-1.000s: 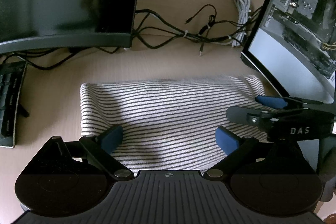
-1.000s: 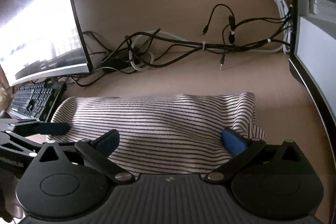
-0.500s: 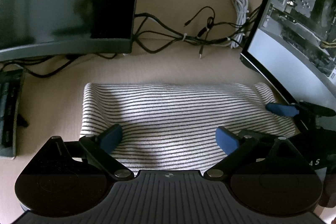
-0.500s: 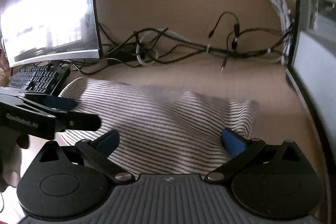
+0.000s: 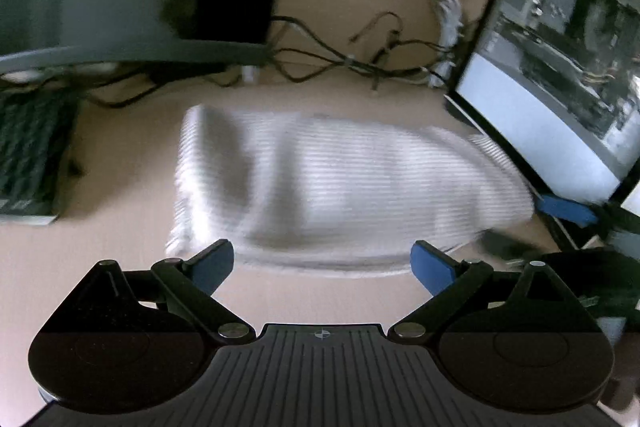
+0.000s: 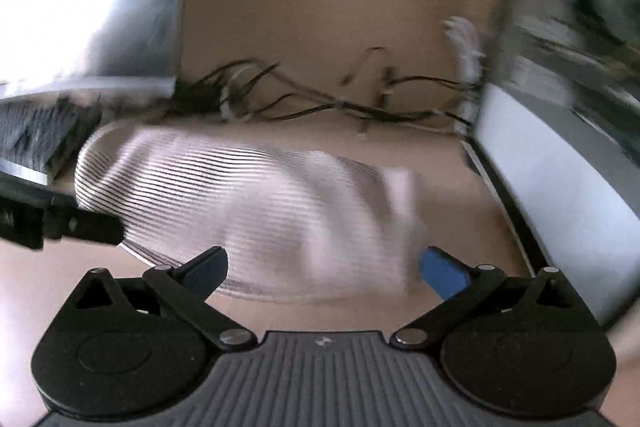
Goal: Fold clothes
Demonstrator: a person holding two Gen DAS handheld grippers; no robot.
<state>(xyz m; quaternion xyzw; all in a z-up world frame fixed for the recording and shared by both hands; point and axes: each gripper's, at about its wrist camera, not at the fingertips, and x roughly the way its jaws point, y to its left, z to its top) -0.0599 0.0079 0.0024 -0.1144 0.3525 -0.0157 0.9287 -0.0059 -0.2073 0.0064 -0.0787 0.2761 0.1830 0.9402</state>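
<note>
Striped garment (image 5: 344,187) is laid on the tabletop (image 5: 120,155) as a compact oblong bundle, long axis running 9-to-3 across both wrist views. Both pictures are motion-blurred, so fine edge detail cannot be read.

Left tool (image 5: 322,261): released, blue pads spread wide, nothing between them. The garment is seen at 12 o'clock just beyond the pads, near hem close to but apart from them; the left pad is lined up with the 9 o'clock end of the bundle.

Right tool (image 6: 324,265): also released, nothing gripped. The garment is seen at 11–12 o'clock ahead of it, with the 3 o'clock end of the bundle just beside the right pad.

Each tool is thus nearer its own end of the long axis, both on the 6 o'clock side of the cloth. In the left view, the right tool's blue pad (image 5: 564,209) is seen at the 3 o'clock end, whether touching the cloth cannot be told.

Judgement: the bundle already looks folded flat; the scene fits either a finished fold or one awaiting another fold across the long axis.

Keyboard (image 5: 28,155) lies at 9 o'clock, monitor (image 5: 560,59) at 2 o'clock, cables (image 5: 352,59) at 12.
</note>
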